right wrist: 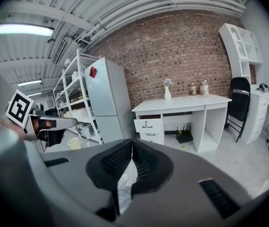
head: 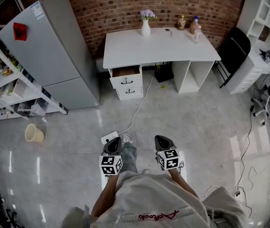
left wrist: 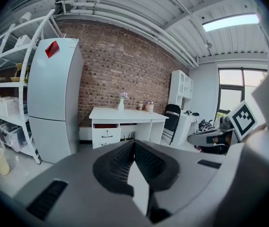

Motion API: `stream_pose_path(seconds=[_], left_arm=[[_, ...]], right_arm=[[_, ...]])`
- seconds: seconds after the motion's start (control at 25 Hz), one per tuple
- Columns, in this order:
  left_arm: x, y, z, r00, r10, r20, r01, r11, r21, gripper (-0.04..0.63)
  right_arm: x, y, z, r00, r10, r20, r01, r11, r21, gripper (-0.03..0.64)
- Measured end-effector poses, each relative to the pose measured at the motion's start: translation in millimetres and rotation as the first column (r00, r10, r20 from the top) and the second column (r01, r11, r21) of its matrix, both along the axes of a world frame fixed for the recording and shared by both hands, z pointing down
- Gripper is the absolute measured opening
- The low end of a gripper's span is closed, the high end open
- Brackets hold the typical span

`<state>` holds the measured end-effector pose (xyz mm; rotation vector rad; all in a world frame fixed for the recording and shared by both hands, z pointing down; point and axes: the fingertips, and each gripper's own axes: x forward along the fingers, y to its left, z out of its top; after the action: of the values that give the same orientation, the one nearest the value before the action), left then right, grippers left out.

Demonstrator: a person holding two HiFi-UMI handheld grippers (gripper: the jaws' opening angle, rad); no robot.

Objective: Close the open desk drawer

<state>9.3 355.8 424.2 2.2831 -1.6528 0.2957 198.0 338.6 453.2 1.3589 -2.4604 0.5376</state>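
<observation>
The head view looks steeply down onto the floor [head: 197, 127], the desk [head: 159, 46] far off at its top. Both gripper views sit low, facing that desk almost level from well away. All three share desk, fridge [head: 54, 51] and wall [head: 125, 4].

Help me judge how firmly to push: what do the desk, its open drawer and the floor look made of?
Desk: probably painted or laminated board, given its smooth, matte white surface.
Open drawer: same white front with a dark handle, likely metal; brown inside suggests bare wood or fibreboard.
Floor: glossy pale tile or polished stone, with mirrored light streaks.
</observation>
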Motion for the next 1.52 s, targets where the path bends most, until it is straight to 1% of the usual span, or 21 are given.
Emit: stream_pose_path(seconds=[0.24, 0.44, 0.6, 0.72, 0.84, 1.12, 1.32, 1.52], left_arm=[[-4, -39, 5, 1.000, 0.009, -0.010, -0.009, 1.000, -0.002, 0.012], [-17, -78, 16, 1.000, 0.013, -0.027, -0.014, 0.999, -0.029, 0.012], [-29, -113, 21, 0.999, 0.022, -0.037, -0.024, 0.999, -0.041, 0.012], [-43, -141, 25, 0.999, 0.024, -0.048, -0.027, 0.998, -0.050, 0.012], [-64, -175, 24, 0.998, 0.018, -0.057, -0.021, 0.998, -0.058, 0.012], [-108, -253, 12, 0.997, 0.018, -0.080, -0.022, 0.998, -0.053, 0.012], [-131, -314, 8, 0.995, 0.040, -0.087, -0.045, 0.998, -0.054, 0.012], [-144, -370, 3, 0.993, 0.078, -0.087, -0.082, 0.996, -0.038, 0.012]], right_arm=[[-5, -37, 6, 1.000, 0.004, -0.016, -0.004, 1.000, -0.011, 0.018], [-23, -72, 13, 0.999, -0.019, -0.048, 0.017, 0.999, -0.031, 0.018], [-37, -106, 18, 0.998, -0.019, -0.057, 0.017, 0.999, -0.048, 0.018], [-52, -134, 21, 0.997, -0.027, -0.072, 0.023, 0.998, -0.063, 0.018], [-76, -168, 17, 0.995, -0.049, -0.086, 0.043, 0.997, -0.066, 0.018], [-125, -251, 2, 0.992, -0.071, -0.107, 0.064, 0.996, -0.068, 0.018], [-151, -309, -5, 0.992, -0.060, -0.113, 0.053, 0.997, -0.063, 0.018], [-166, -360, -8, 0.992, -0.031, -0.118, 0.024, 0.998, -0.055, 0.018]])
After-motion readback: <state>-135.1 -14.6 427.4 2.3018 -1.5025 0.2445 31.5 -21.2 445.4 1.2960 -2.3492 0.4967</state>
